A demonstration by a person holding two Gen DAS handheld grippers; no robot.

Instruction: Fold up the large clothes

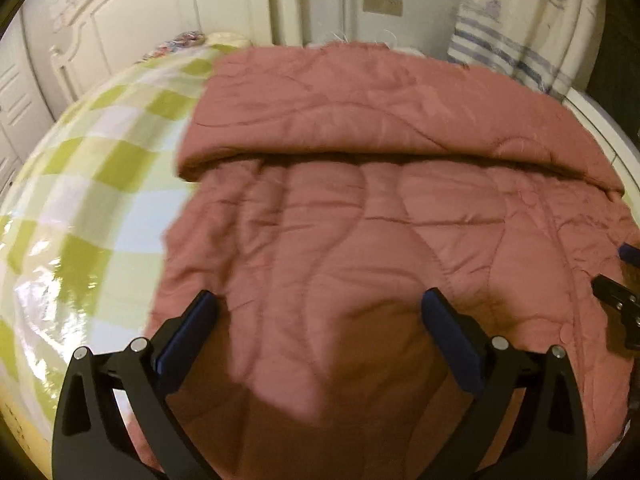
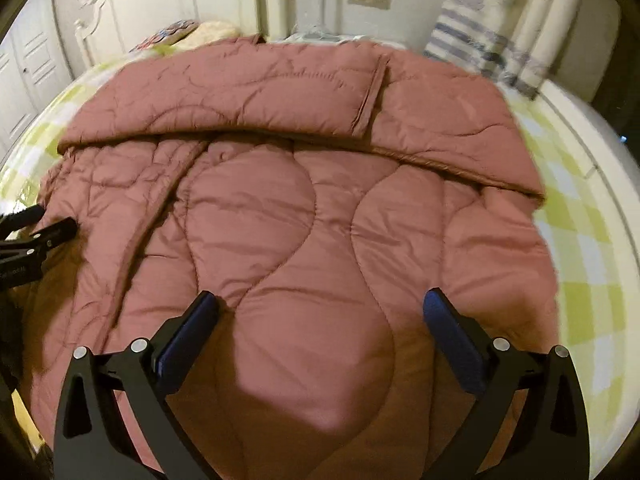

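The pink quilt (image 2: 304, 216) lies on the bed's checked sheet (image 1: 100, 184), its far part folded back toward its middle. Above the quilt's near edge, the left claw (image 1: 320, 308) and right claw (image 2: 320, 308) both hover released, gripping nothing.

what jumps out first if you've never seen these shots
A big dusty-pink quilted comforter fills the middle of both views, its far part already folded over toward the camera. It lies on a green-and-white checked sheet. Both the left gripper and the right gripper hang open above its near edge.
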